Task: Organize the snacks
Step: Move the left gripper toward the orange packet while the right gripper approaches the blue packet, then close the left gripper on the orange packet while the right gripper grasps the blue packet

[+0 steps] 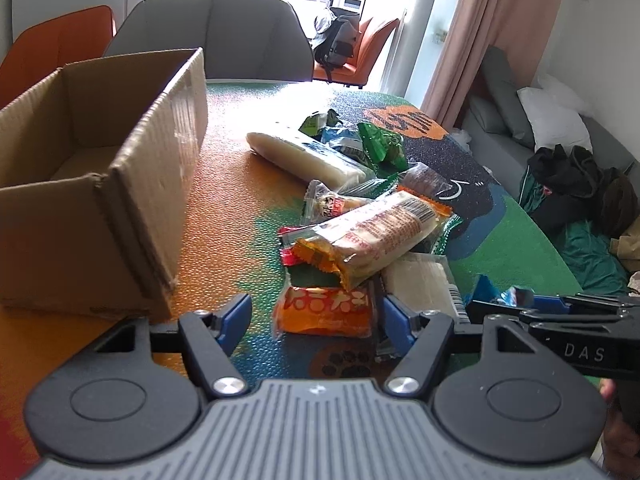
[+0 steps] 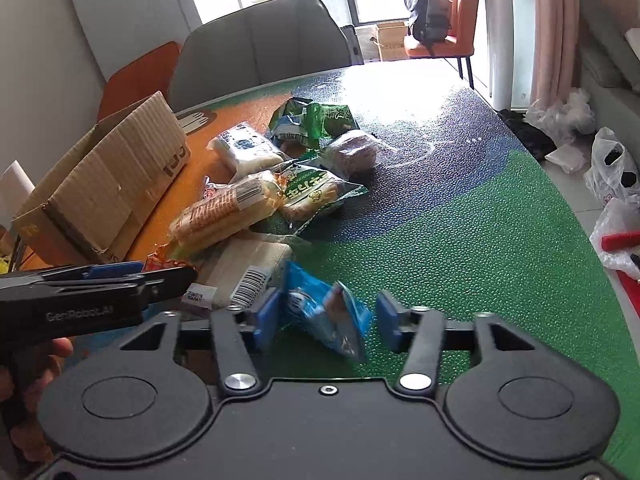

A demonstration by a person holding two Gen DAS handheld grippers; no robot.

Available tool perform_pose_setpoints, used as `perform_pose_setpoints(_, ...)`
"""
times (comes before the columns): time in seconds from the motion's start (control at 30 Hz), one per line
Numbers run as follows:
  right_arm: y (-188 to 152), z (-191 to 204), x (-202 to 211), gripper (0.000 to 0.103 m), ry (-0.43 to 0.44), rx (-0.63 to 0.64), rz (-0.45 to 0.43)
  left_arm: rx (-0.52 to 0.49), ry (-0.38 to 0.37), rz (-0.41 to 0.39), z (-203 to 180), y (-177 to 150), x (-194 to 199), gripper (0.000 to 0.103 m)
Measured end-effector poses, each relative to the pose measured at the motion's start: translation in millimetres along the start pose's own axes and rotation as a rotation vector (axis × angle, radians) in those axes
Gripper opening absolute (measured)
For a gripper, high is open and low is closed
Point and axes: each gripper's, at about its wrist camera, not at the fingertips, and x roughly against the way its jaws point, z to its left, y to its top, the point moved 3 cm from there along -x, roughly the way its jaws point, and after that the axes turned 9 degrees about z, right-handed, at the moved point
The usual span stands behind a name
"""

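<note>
A pile of wrapped snacks lies on the colourful table. My left gripper (image 1: 314,314) is open with an orange snack packet (image 1: 326,310) between its blue pads, not clamped. A long orange-ended cracker pack (image 1: 376,232) lies just beyond it. My right gripper (image 2: 328,316) is open around a blue snack packet (image 2: 324,312), whose left edge is at the left pad. An open cardboard box (image 1: 92,176) stands to the left, seemingly empty; it also shows in the right wrist view (image 2: 108,184). The right gripper shows at the left wrist view's right edge (image 1: 560,312).
Further snacks: a white pack (image 1: 304,156), green packets (image 1: 380,144), a brown bun (image 2: 354,152), a white barcoded pack (image 2: 248,272). Grey chair (image 1: 224,36) and orange chair (image 1: 60,40) stand behind the table. Plastic bags (image 2: 612,176) lie on the floor to the right.
</note>
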Motion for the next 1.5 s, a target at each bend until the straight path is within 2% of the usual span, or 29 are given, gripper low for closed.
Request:
perform_pose_setpoints(0.23,-3,-8,3,0.035,0.019,-0.019,-0.015,-0.033,0.03,-0.012,-7,-2,-5,0.059)
perform_pose_setpoints(0.3,-3,-10,3,0.035,0.021,-0.026,-0.02,-0.033,0.025,-0.019,-8,-3,-5,0.053)
perform_pose_setpoints(0.47,-3,-11,8,0.035,0.027,-0.032,-0.032,-0.024,0.014,-0.027,-7,-4,-1,0.049)
perform_pose_setpoints(0.57,-1,-9,12,0.035,0.031,-0.033,-0.045,-0.016,0.001,-0.037,-5,-4,5,0.043)
perform_pose_setpoints(0.97,6,8,28,0.035,0.06,-0.017,-0.088,0.002,-0.018,-0.094,1,-4,43,0.041)
perform_pose_setpoints(1.3,29,36,47,0.035,0.098,0.016,-0.137,0.002,-0.004,-0.174,11,13,94,0.041)
perform_pose_setpoints(1.5,44,56,54,0.035,0.11,0.046,-0.162,0.019,0.006,-0.2,23,23,110,0.041)
